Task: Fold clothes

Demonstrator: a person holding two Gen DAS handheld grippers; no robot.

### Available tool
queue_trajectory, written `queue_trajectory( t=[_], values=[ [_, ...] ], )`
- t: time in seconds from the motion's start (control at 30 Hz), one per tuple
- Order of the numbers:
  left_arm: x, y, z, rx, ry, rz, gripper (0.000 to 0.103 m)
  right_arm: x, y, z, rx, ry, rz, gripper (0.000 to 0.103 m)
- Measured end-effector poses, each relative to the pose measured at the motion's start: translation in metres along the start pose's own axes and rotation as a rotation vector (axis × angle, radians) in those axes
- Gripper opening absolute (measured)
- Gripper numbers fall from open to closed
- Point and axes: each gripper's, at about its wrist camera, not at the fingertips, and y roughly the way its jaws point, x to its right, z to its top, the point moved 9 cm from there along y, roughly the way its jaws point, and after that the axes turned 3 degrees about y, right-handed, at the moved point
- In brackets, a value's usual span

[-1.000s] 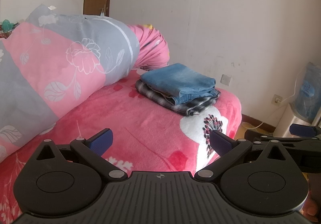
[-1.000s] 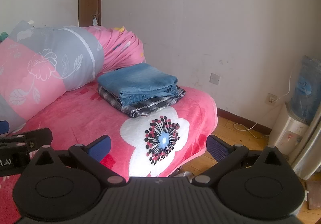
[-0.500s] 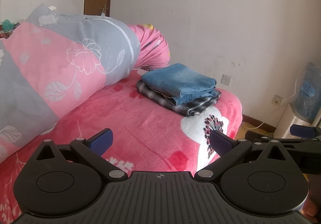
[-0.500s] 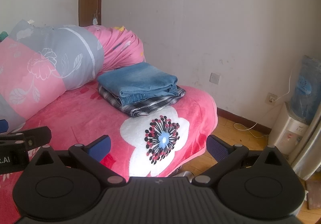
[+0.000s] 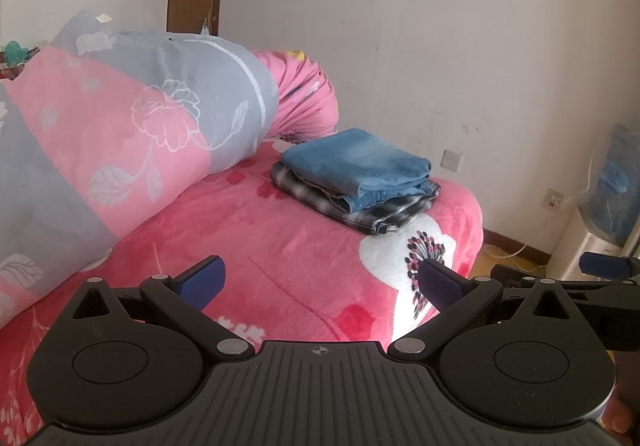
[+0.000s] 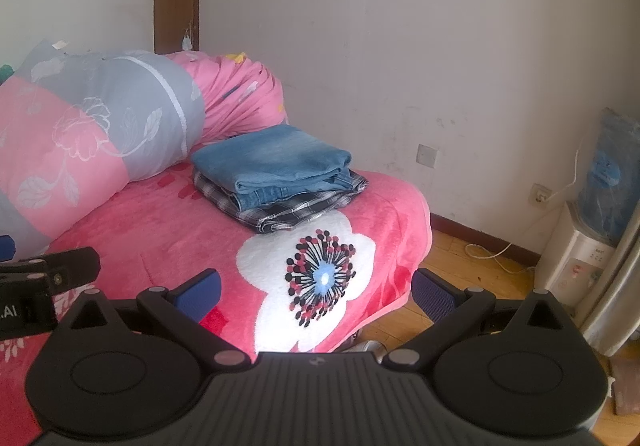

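Denim jeans (image 5: 356, 166) lie folded atop plaid shirt (image 5: 320, 198), twelve o'clock on bed (image 5: 280, 246). Left gripper (image 5: 320, 282) and right gripper (image 6: 316, 290) gape empty, well short. Stack looks finished; disturb nothing when withdrawing.

faded denim jeans (image 5: 356, 162), fleecy blanket (image 5: 288, 246)

white wall (image 6: 400, 46) | wood floor (image 6: 460, 266) | pink bed (image 6: 160, 230) | water dispenser (image 6: 580, 246)

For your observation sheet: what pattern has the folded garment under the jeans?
A dark grey and white check on the plaid garment, clearest in the right wrist view.
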Motion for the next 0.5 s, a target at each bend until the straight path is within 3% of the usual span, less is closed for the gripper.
queue_trajectory(
  t=[0.5],
  values=[
    [-0.0012, -0.0004, 0.0009, 0.003, 0.002, 0.002, 0.103, 0.0003, 0.0009, 0.0001, -0.001, -0.002, -0.001, 0.103]
  ],
)
